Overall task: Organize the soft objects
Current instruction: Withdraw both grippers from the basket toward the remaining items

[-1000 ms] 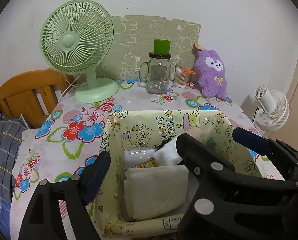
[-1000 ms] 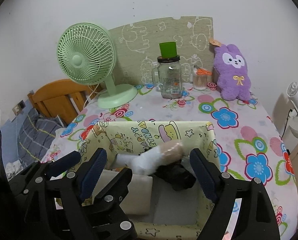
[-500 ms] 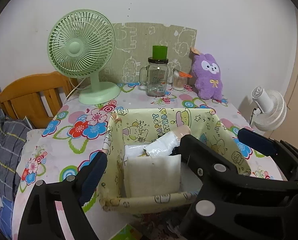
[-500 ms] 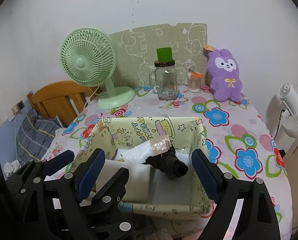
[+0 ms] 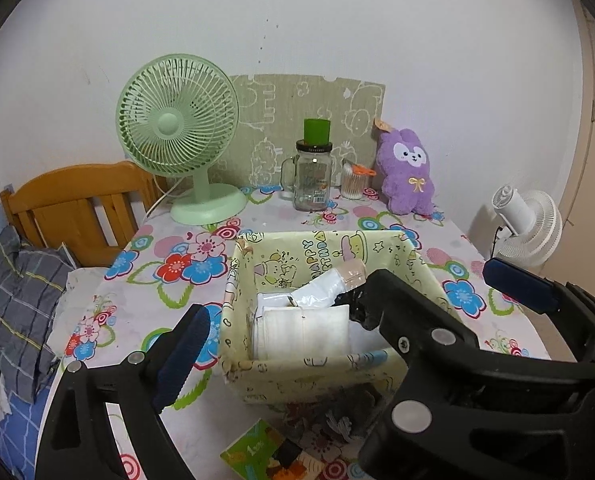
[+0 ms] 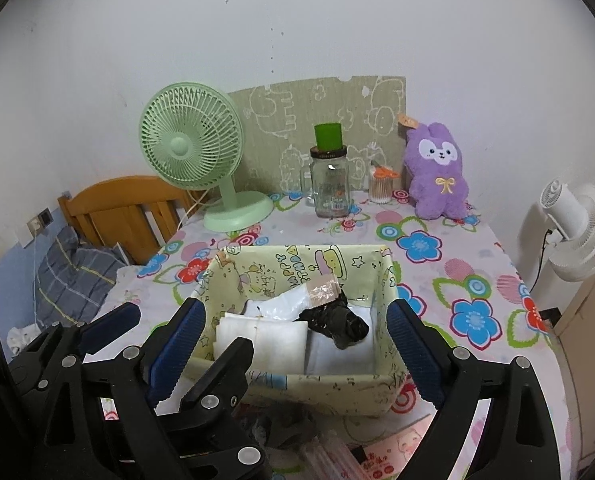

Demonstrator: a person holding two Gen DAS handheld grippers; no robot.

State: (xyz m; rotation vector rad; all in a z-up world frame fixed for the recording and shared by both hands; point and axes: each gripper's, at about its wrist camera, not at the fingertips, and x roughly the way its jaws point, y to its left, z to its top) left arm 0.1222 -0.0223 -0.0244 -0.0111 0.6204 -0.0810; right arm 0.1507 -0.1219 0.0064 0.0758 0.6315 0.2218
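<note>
Left wrist view. Left tongs (image 5: pixel 341 304) with jaws opening, wide apart, nothing between the pads. They sit on the near side of the yellow cartoon-print fabric box (image 5: pixel 309 376), which stands on the desk with a flowered cloth (image 5: pixel 157 300). The soft objects are inside the box: a folded white cloth pad (image 5: pixel 303 334) upright at the near-left, and a white plastic roll with a taped end (image 5: pixel 329 286) leaning across toward the far wall. The right tongs' black arm covers the box's right half here.

Risk, as judged: the box walls are soft, so a finger catching the near rim on any next reach could fold it inward or drag the box across the cloth. The leaning roll looks loosely propped and could slide or tip out if the box is bumped.

Right wrist view. Right tongs (image 6: pixel 295 338) with jaws also opening, empty, straddling the box's near wall without visibly touching it. This view shows what the other hides: a crumpled black plastic bag (image 6: pixel 337 322) resting on a flat white pad in the right half, touching the roll's taped end. It also shows loose packets and a dark cloth (image 6: pixel 293 424) on the desk just in front of the box, possibly still unsorted. The purple plush rabbit (image 6: pixel 437 176) stands at the far desk edge, well apart from the box; a reach for it would pass close by the glass mug jar (image 6: pixel 331 184), which could be knocked.
</note>
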